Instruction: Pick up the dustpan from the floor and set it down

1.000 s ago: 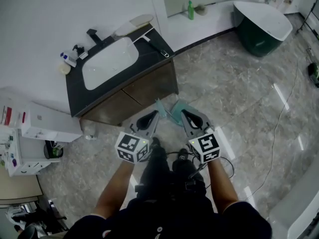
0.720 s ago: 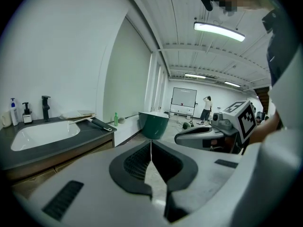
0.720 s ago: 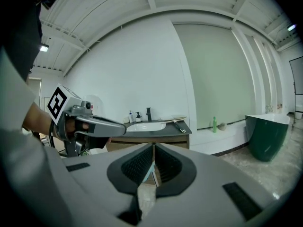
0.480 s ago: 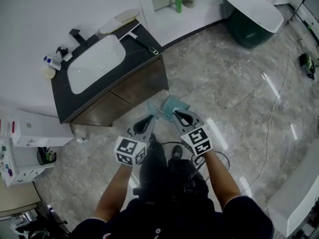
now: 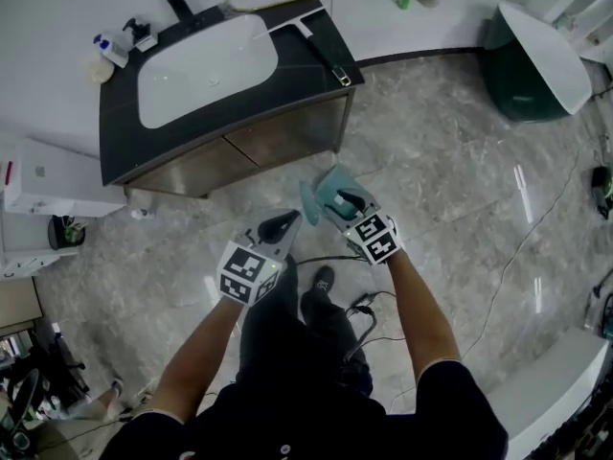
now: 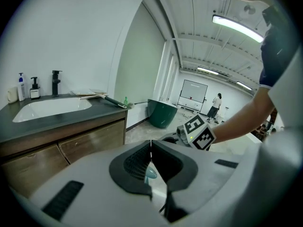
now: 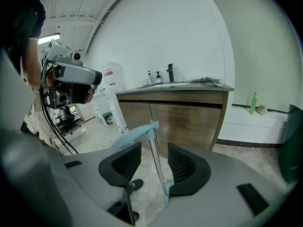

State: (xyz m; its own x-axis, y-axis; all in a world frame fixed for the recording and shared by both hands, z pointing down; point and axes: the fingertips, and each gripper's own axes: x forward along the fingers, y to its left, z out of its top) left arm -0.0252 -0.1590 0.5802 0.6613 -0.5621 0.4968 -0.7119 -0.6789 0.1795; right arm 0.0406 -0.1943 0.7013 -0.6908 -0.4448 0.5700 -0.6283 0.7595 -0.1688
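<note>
The light teal dustpan (image 5: 329,192) is low over the floor in front of the vanity. In the right gripper view its thin metal stem (image 7: 157,167) stands upright between the jaws, and its teal blade (image 7: 135,133) shows beyond them. My right gripper (image 5: 347,202) is opening, with a gap on both sides of the stem (image 7: 155,150). My left gripper (image 5: 284,224) is a little left of the dustpan, and its jaws meet at the tips (image 6: 151,144). A bit of teal (image 6: 150,173) shows below them.
A dark vanity (image 5: 316,127) with a white sink (image 5: 206,60) and a long brush (image 5: 321,51) stands just ahead. A green tub (image 5: 532,70) is at the upper right and a white cabinet (image 5: 48,180) at the left. Cables (image 5: 330,257) and the person's shoe (image 5: 324,279) lie below the grippers.
Both grippers have gone down toward the floor, the right one further and with the dustpan. The left gripper now lies apart from the dustpan. The head view has tipped toward the vanity.
</note>
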